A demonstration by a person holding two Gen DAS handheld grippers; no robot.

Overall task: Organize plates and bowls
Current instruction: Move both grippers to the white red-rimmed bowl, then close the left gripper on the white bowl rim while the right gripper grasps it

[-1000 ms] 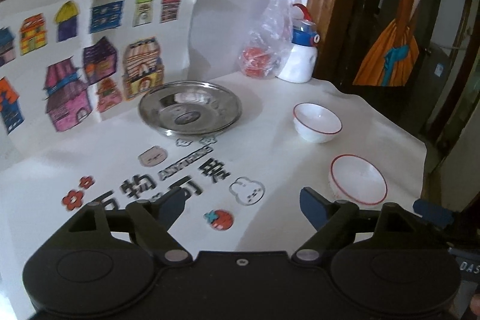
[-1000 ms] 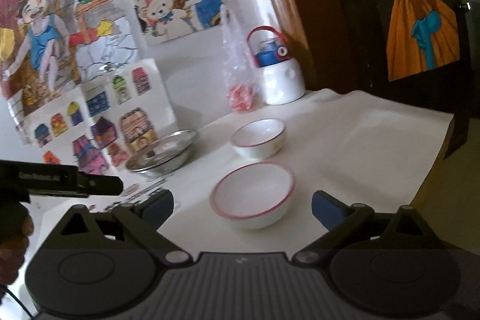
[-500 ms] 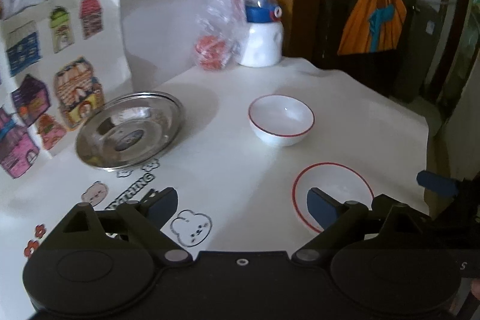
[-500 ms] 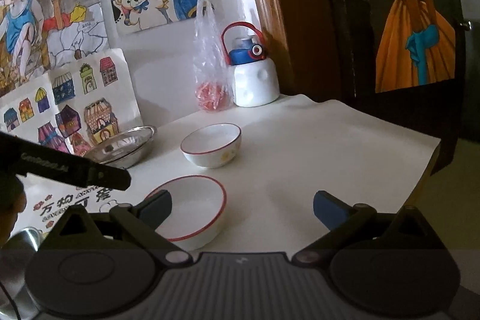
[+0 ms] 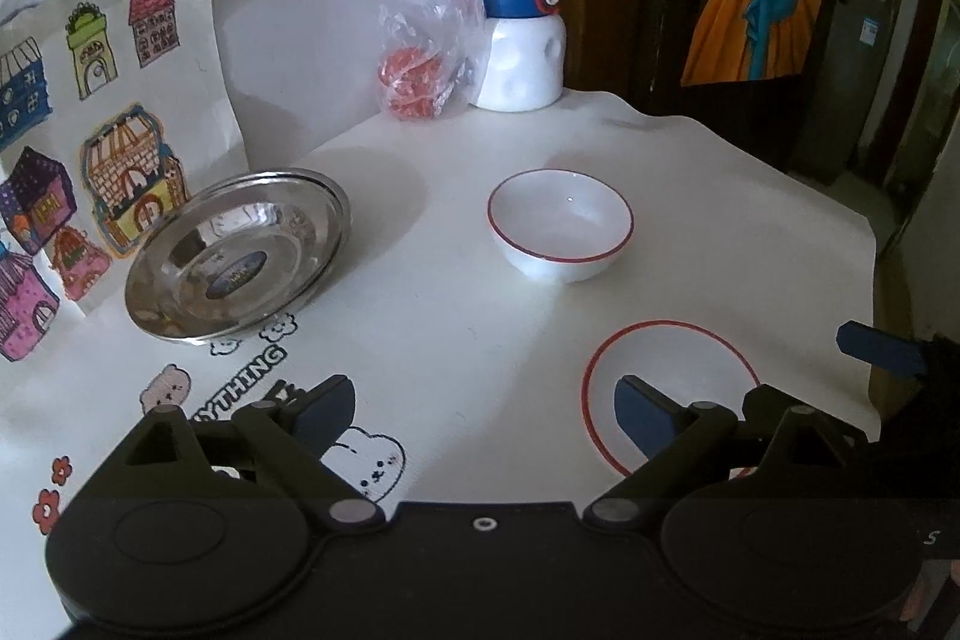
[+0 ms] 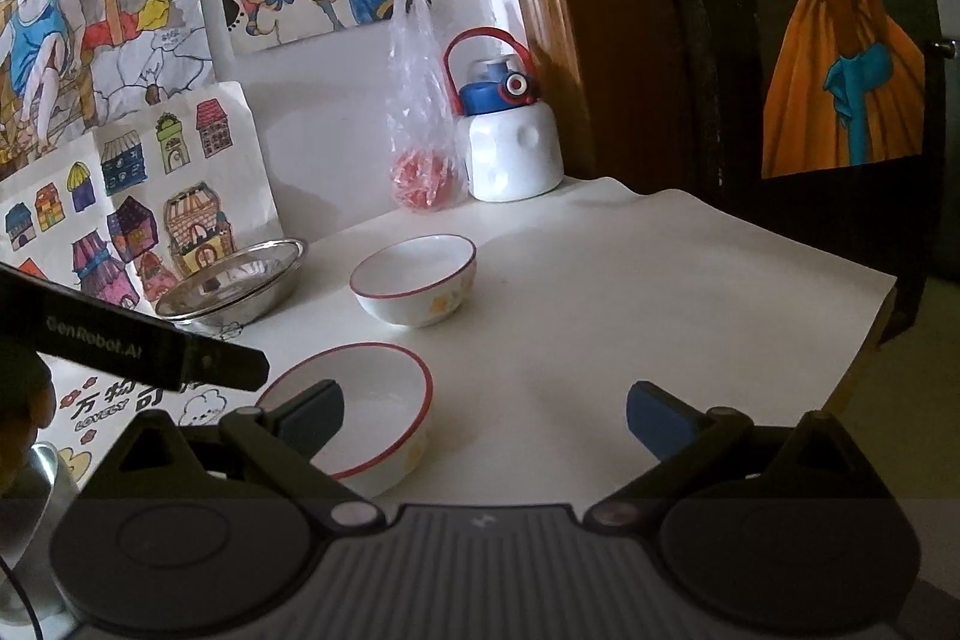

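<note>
The left gripper [image 5: 483, 409] is hovering with its jaws spread wide and nothing between them, its right finger hanging over the rim of the near bowl [image 5: 672, 388], probably lining up for a grasp. The right gripper [image 6: 485, 415] is likewise gaping and empty, its left finger over that same bowl, so which hand will take it is unclear. Beyond, the far bowl [image 5: 561, 226] is sitting upright and apart on the white table [image 5: 456, 316], with the steel plate [image 5: 240, 253] resting against the house drawings [image 5: 114, 148]. Compared with a second ago, the left jaws have just been opening wider, and the left view is now centring on the bowls rather than the plate.
</note>
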